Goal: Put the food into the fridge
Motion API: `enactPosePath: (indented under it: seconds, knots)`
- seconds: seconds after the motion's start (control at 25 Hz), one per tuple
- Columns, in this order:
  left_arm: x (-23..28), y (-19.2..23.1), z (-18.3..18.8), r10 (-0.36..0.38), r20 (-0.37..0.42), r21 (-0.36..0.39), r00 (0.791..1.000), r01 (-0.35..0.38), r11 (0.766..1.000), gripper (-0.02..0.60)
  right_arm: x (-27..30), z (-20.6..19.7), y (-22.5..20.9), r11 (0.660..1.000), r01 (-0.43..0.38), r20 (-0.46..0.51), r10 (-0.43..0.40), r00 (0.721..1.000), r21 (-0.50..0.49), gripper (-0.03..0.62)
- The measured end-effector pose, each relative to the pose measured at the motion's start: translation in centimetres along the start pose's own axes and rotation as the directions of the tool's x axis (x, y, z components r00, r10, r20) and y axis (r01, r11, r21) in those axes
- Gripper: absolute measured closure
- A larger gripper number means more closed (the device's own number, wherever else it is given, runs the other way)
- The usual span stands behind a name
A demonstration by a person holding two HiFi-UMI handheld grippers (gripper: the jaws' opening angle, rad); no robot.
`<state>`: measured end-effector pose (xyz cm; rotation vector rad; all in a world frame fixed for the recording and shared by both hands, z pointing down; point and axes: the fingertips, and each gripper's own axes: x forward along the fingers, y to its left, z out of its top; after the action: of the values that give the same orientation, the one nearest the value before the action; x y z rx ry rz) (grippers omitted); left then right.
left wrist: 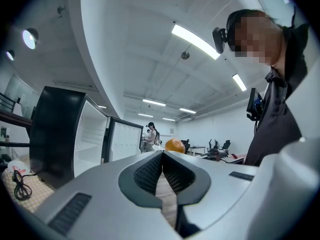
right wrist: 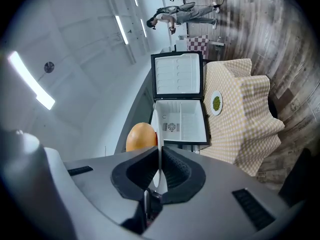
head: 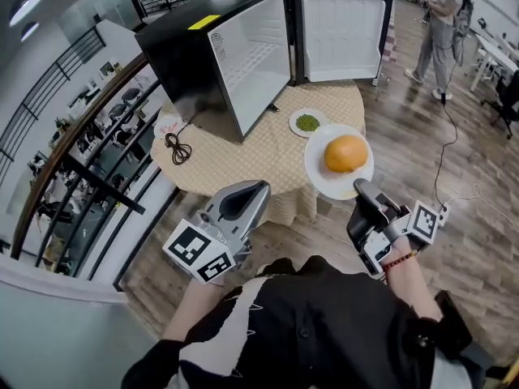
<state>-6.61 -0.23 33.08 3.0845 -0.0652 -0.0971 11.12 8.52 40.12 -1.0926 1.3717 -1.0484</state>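
Right of centre in the head view, the right gripper (head: pixel 362 190) is clamped on the near rim of a white plate (head: pixel 323 178) carrying a round orange food (head: pixel 345 153), over the edge of the checked table (head: pixel 243 156). Lower left of it, the left gripper (head: pixel 259 187) has its jaws pressed together, empty. Toward the top, the black fridge (head: pixel 182 55) stands on the table, door open, a small plate of greens (head: pixel 307 122) before it.

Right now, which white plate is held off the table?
The larger plate, carrying the round orange food: the right gripper clamps its rim. The smaller plate of green food rests on the table.
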Motion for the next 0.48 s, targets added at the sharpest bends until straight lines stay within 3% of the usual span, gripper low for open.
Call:
enactPosePath:
  seconds: [0.48]
  knots:
    - [4.5,5.0,-1.2,0.035,-0.001,-0.055,0.999,-0.035,0.998,0.569,2.9,3.4,-2.9,1.0,0.029,0.012,-0.029,1.0,-0.006,0.571]
